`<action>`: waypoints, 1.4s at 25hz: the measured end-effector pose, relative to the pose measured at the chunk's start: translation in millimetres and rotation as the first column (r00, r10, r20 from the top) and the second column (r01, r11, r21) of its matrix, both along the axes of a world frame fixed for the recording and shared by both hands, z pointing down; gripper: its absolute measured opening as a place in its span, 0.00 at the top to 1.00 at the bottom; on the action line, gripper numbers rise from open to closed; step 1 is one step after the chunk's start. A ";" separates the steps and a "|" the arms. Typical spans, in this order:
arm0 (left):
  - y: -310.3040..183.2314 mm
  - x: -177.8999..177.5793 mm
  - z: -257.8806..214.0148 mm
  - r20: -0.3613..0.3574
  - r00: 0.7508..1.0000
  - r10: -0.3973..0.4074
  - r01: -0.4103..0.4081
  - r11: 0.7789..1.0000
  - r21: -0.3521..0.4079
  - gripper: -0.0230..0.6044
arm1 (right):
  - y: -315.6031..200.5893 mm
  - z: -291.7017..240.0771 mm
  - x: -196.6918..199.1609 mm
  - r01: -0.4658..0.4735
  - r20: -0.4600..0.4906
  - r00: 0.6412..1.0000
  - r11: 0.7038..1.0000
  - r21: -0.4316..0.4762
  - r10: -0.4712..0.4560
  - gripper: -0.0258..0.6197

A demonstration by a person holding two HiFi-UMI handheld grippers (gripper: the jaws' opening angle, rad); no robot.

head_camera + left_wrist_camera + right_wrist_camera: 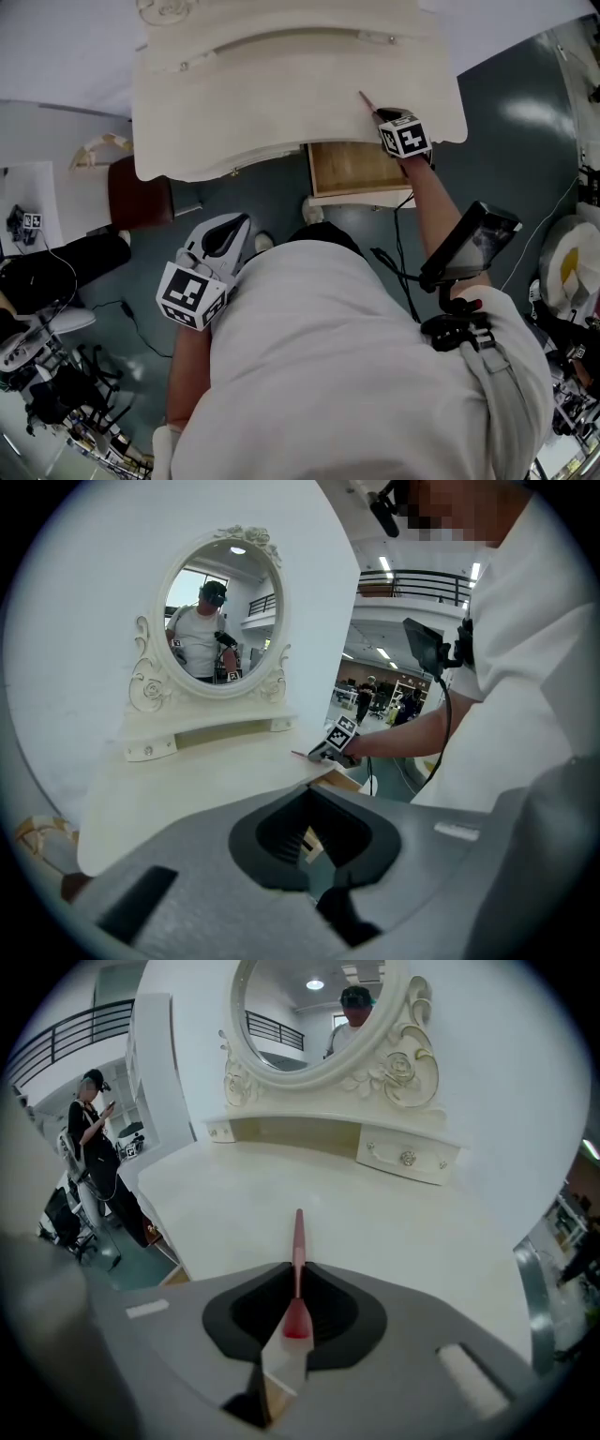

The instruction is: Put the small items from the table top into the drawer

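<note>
A thin red stick [366,101] [297,1241] is pinched in my right gripper [380,114] [296,1283], which is shut on its lower end; the tip points out over the white dressing table top [281,84] [375,1232]. That gripper hovers at the table's front right edge, just above the open wooden drawer [356,169] [339,778], whose visible part looks bare. My left gripper [246,220] [314,841] hangs back by my body, below the table edge, its jaws together and holding nothing. No other small items show on the table top.
An oval mirror [220,611] with a low shelf and a small knobbed drawer [408,1159] stands at the table's back. A dark red stool [139,192] sits under the left side. Cables and equipment [56,375] crowd the floor. A person [94,1138] stands far left.
</note>
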State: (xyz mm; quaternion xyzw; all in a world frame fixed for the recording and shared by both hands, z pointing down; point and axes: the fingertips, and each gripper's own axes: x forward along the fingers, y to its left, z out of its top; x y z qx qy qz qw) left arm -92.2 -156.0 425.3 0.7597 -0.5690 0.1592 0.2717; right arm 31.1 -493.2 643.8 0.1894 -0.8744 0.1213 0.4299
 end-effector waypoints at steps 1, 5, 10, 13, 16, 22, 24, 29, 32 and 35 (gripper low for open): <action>3.1 -1.0 -0.6 0.000 1.000 0.008 -0.008 1.000 0.003 0.96 | 4.2 -2.2 0.8 -0.014 0.008 1.000 1.000 -0.004 0.015 0.89; 13.5 -4.3 -5.8 -0.002 0.999 0.039 -0.039 0.999 0.018 0.96 | 21.1 -14.9 8.1 -0.069 0.025 0.997 0.998 -0.006 0.069 0.89; 27.4 -7.4 -6.3 -0.010 0.996 0.086 -0.086 0.996 0.029 0.96 | 48.4 -23.4 15.1 -0.117 0.042 0.992 0.993 -0.020 0.118 0.89; 37.5 -9.1 -4.8 -0.019 0.994 0.111 -0.111 0.993 0.035 0.96 | 71.4 -21.6 20.9 -0.140 0.041 0.989 0.989 -0.038 0.141 0.89; 46.1 -13.4 -3.5 -0.025 0.991 0.133 -0.132 0.991 0.039 0.96 | 94.0 -17.1 23.7 -0.149 0.030 0.988 0.987 -0.054 0.151 0.89; 67.6 -20.3 -1.2 -0.040 0.985 0.166 -0.164 0.986 0.036 0.96 | 139.4 -5.5 31.7 -0.156 -0.010 0.988 0.984 -0.084 0.156 0.89; 73.5 -23.6 -1.1 -0.040 0.985 0.171 -0.169 0.985 0.035 0.96 | 150.6 -2.1 31.9 -0.144 -0.029 0.989 0.986 -0.086 0.142 0.89; 86.8 -32.0 1.9 -0.036 0.985 0.170 -0.169 0.985 0.024 0.96 | 166.2 10.4 31.5 -0.122 -0.069 0.991 0.988 -0.099 0.116 0.89; 90.0 -33.7 0.0 -0.031 0.986 0.163 -0.163 0.986 0.026 0.96 | 166.6 17.7 29.9 -0.111 -0.107 0.989 0.988 -0.108 0.100 0.89; 88.8 -35.8 -1.2 -0.027 0.988 0.149 -0.148 0.989 0.028 0.96 | 162.3 28.3 25.7 -0.092 -0.147 0.986 0.988 -0.120 0.074 0.89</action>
